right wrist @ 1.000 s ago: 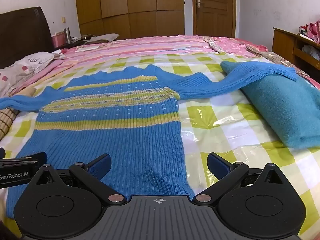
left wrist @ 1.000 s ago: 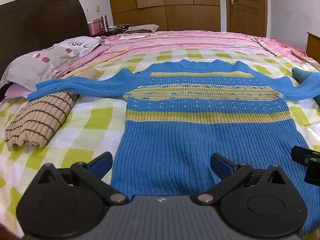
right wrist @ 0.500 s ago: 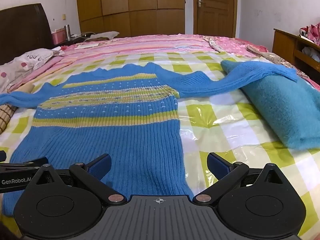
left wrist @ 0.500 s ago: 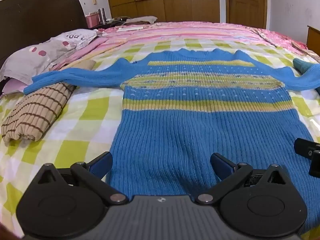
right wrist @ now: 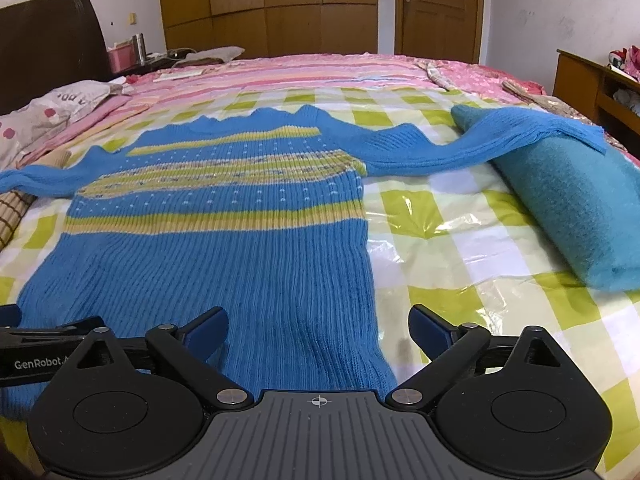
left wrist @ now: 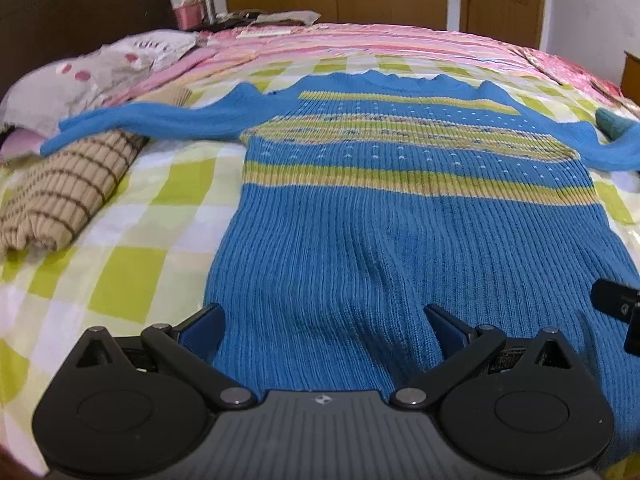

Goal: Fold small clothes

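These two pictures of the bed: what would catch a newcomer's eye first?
A blue sweater with yellow stripes lies spread flat on the green-checked bedsheet. One sleeve drapes over a teal folded blanket at the right. Both hand-held grippers, left and right, sit open at its hem.

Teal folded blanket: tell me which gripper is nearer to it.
Right. The right gripper sits at the sweater's hem corner beside the teal folded blanket; the left gripper is further across the hem.
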Demonstrator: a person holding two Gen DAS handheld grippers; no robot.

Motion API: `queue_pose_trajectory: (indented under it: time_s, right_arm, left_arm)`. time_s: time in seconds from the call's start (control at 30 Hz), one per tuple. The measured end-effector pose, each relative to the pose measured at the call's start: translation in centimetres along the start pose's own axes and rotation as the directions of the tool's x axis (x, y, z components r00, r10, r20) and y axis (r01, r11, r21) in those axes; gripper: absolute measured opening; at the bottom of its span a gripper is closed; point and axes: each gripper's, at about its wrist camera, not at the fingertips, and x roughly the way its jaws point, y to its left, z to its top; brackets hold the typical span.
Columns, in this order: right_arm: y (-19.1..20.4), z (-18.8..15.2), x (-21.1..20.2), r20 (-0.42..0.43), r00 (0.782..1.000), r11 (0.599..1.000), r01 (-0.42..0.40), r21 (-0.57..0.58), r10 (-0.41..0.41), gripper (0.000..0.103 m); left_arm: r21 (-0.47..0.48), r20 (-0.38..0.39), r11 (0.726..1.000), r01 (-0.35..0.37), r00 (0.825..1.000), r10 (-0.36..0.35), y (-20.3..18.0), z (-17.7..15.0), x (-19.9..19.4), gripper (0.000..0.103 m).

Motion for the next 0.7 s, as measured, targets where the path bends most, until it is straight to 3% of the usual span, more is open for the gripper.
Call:
queue_pose_trajectory:
  time_s: [0.7]
  right_arm:
    - [0.0,0.0,-0.2,-0.007,0.999,0.999,-0.033,-0.009,0.032,0.085]
  left_arm:
    - [0.037,0.044,0.999,0.002,0.999,-0.004,-0.3,-0.2,-1.2,0.103]
